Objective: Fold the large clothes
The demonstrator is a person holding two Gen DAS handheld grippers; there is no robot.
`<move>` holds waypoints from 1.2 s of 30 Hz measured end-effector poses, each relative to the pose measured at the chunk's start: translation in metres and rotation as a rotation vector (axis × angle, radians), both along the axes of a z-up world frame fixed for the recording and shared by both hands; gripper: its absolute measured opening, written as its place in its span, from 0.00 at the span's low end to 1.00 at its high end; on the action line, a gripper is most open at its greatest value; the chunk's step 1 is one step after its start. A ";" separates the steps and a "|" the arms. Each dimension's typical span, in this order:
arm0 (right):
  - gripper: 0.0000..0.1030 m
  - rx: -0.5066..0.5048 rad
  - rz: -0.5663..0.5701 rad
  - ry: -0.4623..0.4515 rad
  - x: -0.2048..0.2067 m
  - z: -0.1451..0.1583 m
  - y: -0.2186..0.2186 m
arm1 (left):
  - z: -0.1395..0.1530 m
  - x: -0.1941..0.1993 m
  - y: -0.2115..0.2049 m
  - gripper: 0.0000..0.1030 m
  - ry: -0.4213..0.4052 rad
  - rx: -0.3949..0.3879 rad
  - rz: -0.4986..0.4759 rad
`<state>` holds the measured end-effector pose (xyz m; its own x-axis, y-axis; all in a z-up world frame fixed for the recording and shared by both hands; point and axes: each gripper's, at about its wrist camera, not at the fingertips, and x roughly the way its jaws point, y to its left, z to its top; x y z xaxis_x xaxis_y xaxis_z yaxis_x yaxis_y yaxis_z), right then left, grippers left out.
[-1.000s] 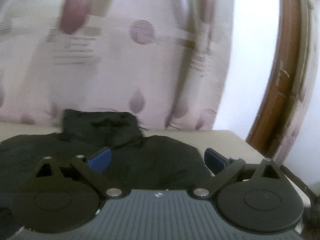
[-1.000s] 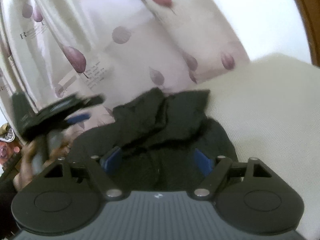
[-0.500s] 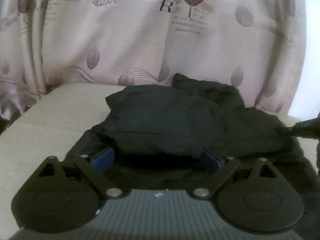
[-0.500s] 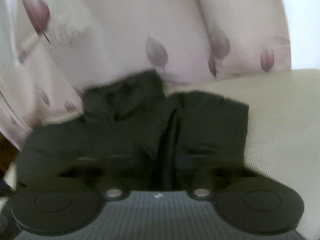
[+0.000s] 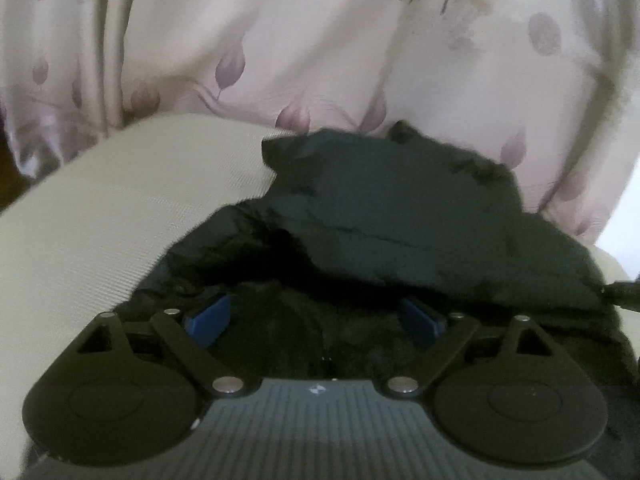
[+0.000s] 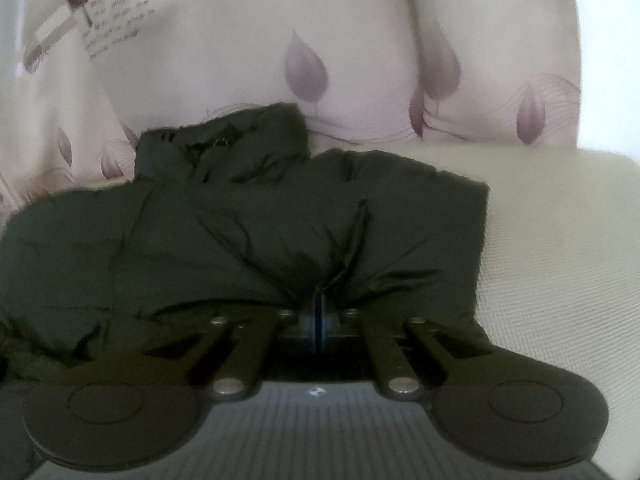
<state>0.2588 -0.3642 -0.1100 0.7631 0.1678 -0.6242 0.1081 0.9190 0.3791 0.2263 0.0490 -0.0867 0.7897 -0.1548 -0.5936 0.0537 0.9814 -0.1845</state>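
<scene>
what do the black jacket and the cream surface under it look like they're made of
Black jacket: likely padded synthetic shell, nylon or polyester; puffy folds with a faint sheen.
Cream surface: looks like woven upholstery fabric, matte; a fine ribbed weave shows.

A cream woven cushion (image 5: 80, 220) lies below a pale curtain (image 6: 320, 20) — mauve leaf prints, softly backlit.

The right gripper (image 6: 319, 318) has its jaws closed on a fold at the near hem of the dark jacket (image 6: 248, 224), puckering the fabric. The jacket lies on a cream cushion (image 6: 560, 240), collar (image 6: 224, 148) against a leaf-print curtain (image 6: 304, 40).
</scene>
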 end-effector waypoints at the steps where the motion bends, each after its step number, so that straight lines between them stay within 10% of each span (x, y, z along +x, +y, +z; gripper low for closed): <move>1: 0.07 0.065 -0.011 -0.028 -0.018 0.009 -0.008 | 0.008 -0.010 0.002 0.89 -0.005 0.004 -0.009; 3: 0.12 0.133 -0.010 -0.106 -0.062 0.026 -0.022 | 0.021 -0.034 0.015 0.93 -0.022 -0.008 -0.041; 6: 0.73 0.114 0.002 -0.179 -0.154 0.043 -0.031 | 0.033 -0.080 0.036 1.00 -0.061 0.023 -0.077; 8: 0.87 0.073 -0.003 -0.193 -0.215 0.043 -0.037 | 0.033 -0.113 0.048 1.00 -0.078 0.062 -0.088; 13: 0.86 -0.077 -0.049 -0.091 -0.319 0.016 -0.030 | 0.014 -0.170 0.080 0.97 -0.061 0.085 -0.078; 23: 0.84 0.169 -0.171 -0.066 -0.337 -0.022 -0.023 | -0.030 -0.203 0.136 0.81 0.063 -0.080 0.046; 30: 0.42 0.242 -0.149 -0.016 -0.331 -0.043 -0.012 | -0.060 -0.203 0.149 0.83 0.164 -0.265 0.009; 36: 0.18 0.299 -0.144 -0.024 -0.337 -0.046 -0.020 | -0.059 -0.186 0.138 0.55 0.187 -0.282 -0.043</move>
